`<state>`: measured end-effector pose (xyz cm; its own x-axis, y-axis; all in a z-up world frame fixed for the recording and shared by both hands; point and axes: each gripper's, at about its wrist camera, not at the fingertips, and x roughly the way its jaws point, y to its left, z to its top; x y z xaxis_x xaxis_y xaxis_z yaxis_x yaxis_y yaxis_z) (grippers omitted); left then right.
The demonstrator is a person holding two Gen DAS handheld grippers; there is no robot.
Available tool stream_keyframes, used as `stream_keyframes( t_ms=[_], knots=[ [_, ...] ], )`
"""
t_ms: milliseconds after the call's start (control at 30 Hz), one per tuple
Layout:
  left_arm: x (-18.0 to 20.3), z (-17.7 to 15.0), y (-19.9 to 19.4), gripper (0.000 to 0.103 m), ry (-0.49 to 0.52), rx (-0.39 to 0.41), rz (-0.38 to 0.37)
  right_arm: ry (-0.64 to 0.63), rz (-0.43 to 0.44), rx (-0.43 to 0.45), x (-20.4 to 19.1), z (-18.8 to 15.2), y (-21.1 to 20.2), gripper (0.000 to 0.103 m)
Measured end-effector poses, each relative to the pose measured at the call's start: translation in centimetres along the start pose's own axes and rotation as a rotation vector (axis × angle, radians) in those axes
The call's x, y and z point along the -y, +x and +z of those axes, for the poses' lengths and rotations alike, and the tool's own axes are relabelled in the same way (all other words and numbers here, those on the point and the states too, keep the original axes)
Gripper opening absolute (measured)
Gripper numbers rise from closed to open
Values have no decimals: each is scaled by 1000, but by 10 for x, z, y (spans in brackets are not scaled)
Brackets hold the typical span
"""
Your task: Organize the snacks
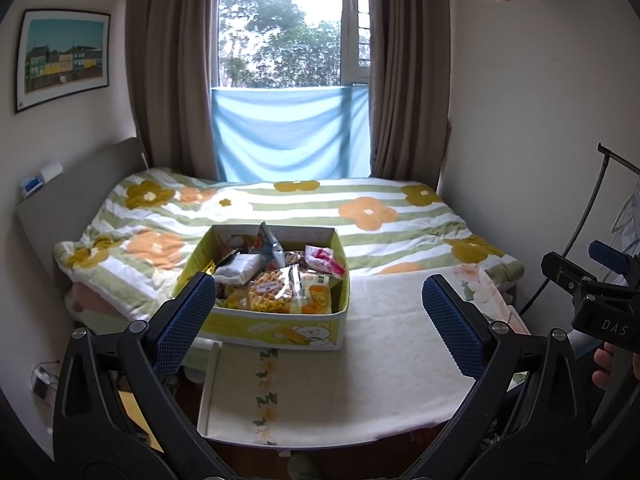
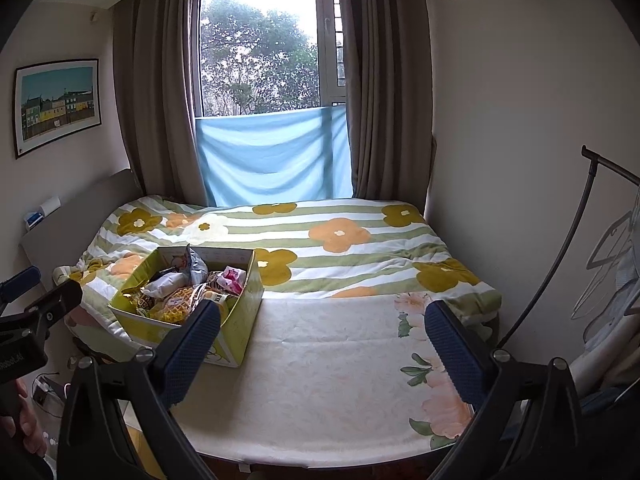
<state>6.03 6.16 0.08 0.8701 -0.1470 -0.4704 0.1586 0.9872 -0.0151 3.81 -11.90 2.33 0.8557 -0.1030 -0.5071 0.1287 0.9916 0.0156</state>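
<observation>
Left wrist view: yellow-green cardboard box [image 1: 276, 330] sits on the pale floral cloth [image 1: 392, 360] at the foot of the bed, its far side against the striped flower quilt [image 1: 360, 216]. Box heaped with wrapped snacks [image 1: 280, 280]; a waffle pack [image 1: 270, 294] lies on top near the front, a pink-and-white packet [image 1: 324, 260] toward the back right. Left gripper [image 1: 318, 326] empty, jaws spread wide, short of the box. Right gripper [image 2: 324, 348] likewise spread and empty, over bare cloth, box off to its left. Judgement: packets light, crinkly, slippery film, contents crushable, so pinch a sealed edge gently. Box thin-walled and likely to flex; take it by a rim corner or from both sides.
</observation>
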Motion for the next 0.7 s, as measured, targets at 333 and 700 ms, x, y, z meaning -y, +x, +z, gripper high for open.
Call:
stream_keyframes(
  t_ms=[333,700],
  knots=[
    [0,4,6,103,7,-7,4,13,-13,-1,-2,2,2,102],
    [-3,3,11,103,15,-9,25,13,-22,-13,-8,3,6,102]
  ],
)
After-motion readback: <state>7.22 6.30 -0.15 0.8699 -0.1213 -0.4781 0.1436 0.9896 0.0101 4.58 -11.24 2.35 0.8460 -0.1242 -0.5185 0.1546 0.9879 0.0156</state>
